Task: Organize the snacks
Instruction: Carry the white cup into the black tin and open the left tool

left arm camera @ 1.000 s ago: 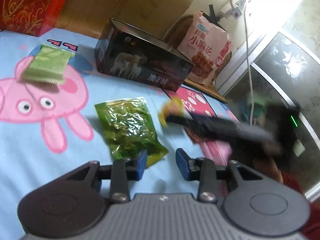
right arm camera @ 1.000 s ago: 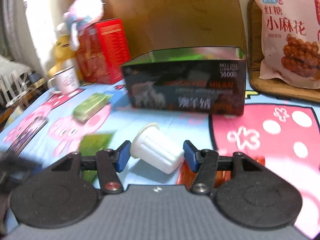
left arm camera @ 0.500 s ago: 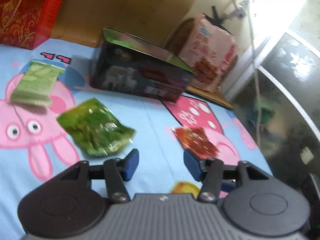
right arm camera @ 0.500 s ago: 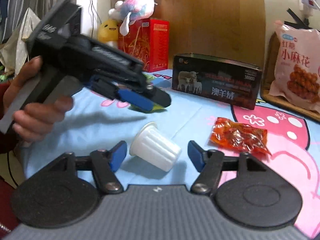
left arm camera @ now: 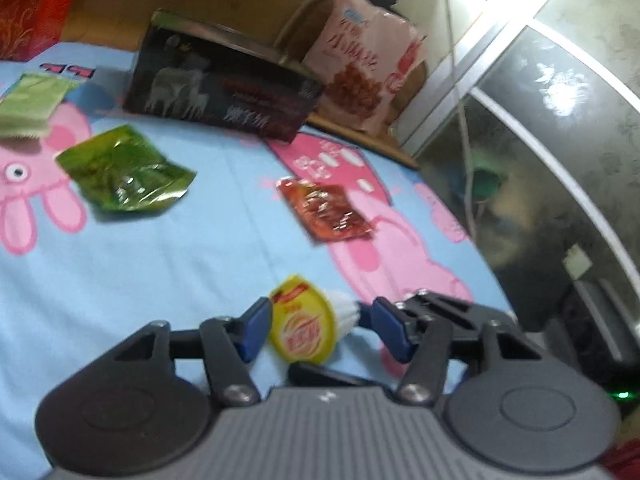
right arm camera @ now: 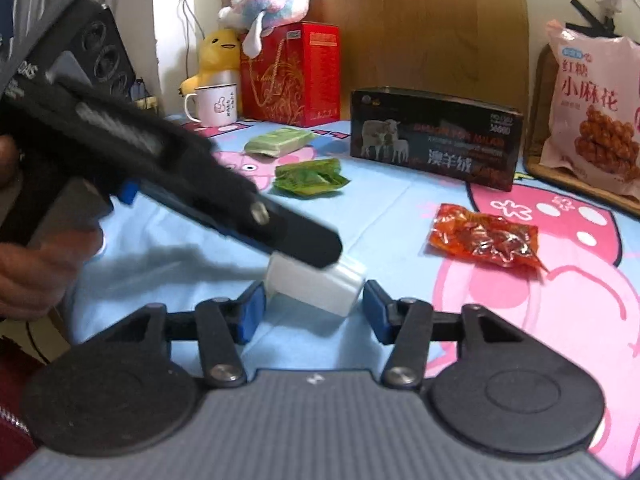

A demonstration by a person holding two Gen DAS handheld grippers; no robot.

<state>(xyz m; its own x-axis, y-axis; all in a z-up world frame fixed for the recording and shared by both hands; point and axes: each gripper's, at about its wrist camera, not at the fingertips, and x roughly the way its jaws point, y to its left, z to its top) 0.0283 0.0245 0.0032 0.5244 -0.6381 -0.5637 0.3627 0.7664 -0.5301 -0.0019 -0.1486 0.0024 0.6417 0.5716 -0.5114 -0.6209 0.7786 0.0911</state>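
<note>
A white jelly cup with a yellow lid (left arm camera: pixel 306 326) lies on its side on the blue cartoon cloth (left arm camera: pixel 160 264). My left gripper (left arm camera: pixel 318 330) is open with its blue pads either side of the cup. In the right wrist view the cup (right arm camera: pixel 316 282) lies between my right gripper's (right arm camera: pixel 314 312) open pads, and the left gripper (right arm camera: pixel 304 240) reaches over it from the left. A red snack packet (right arm camera: pixel 484 236), a dark green packet (right arm camera: pixel 308 178) and a light green packet (right arm camera: pixel 280 142) lie further back. The red packet (left arm camera: pixel 328 210) also shows in the left wrist view.
A black open box (right arm camera: pixel 434 136) stands at the back of the cloth. Behind it are a pink snack bag (right arm camera: pixel 592 108), a red gift box (right arm camera: pixel 292 74), a white mug (right arm camera: pixel 214 104) and plush toys (right arm camera: pixel 268 0). A glass door (left arm camera: pixel 540 140) is at right.
My left gripper has swung right and come down around the cup, in front of my right gripper. The right gripper stays open by the cup.
</note>
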